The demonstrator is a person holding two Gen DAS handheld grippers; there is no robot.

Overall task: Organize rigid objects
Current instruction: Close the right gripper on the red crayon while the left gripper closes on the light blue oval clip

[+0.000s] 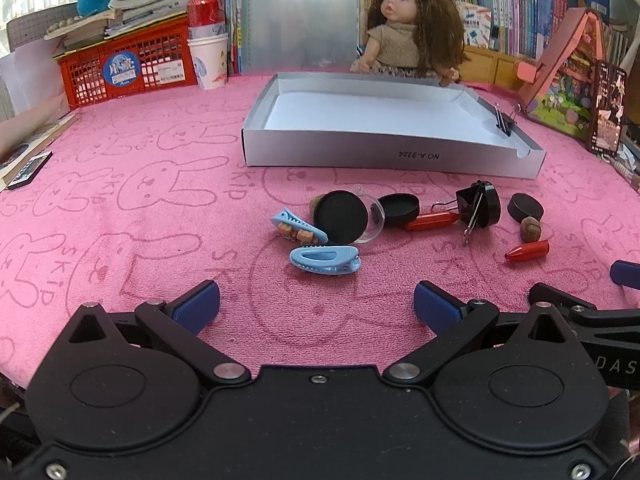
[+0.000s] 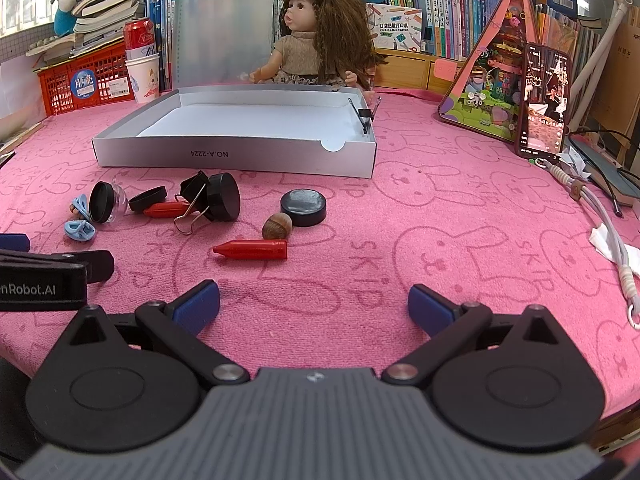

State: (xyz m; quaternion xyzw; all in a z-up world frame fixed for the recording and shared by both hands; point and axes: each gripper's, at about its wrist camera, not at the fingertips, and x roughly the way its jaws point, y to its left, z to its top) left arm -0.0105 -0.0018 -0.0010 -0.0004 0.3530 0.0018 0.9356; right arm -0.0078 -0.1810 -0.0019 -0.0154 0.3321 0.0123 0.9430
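Observation:
Small items lie on the pink cloth in front of a shallow grey box (image 1: 384,156) (image 2: 236,156). In the left wrist view: two blue hair clips (image 1: 324,261), a black round lid (image 1: 340,217), a black binder clip (image 1: 470,204), two red crayon-like pieces (image 1: 527,251), a nut (image 1: 530,228) and a black puck (image 1: 525,208). My left gripper (image 1: 316,308) is open and empty just short of the blue clips. My right gripper (image 2: 314,304) is open and empty, just short of a red piece (image 2: 252,249), a nut (image 2: 277,225) and the puck (image 2: 303,206). A binder clip (image 2: 363,115) is clipped on the box's right wall.
A doll (image 2: 316,40) sits behind the box. A red crate (image 1: 124,68), a can and a paper cup (image 1: 210,60) stand at the back left. A pink toy house (image 2: 500,76) and a phone (image 2: 542,104) stand at the right, with a white cable (image 2: 608,232) near the edge.

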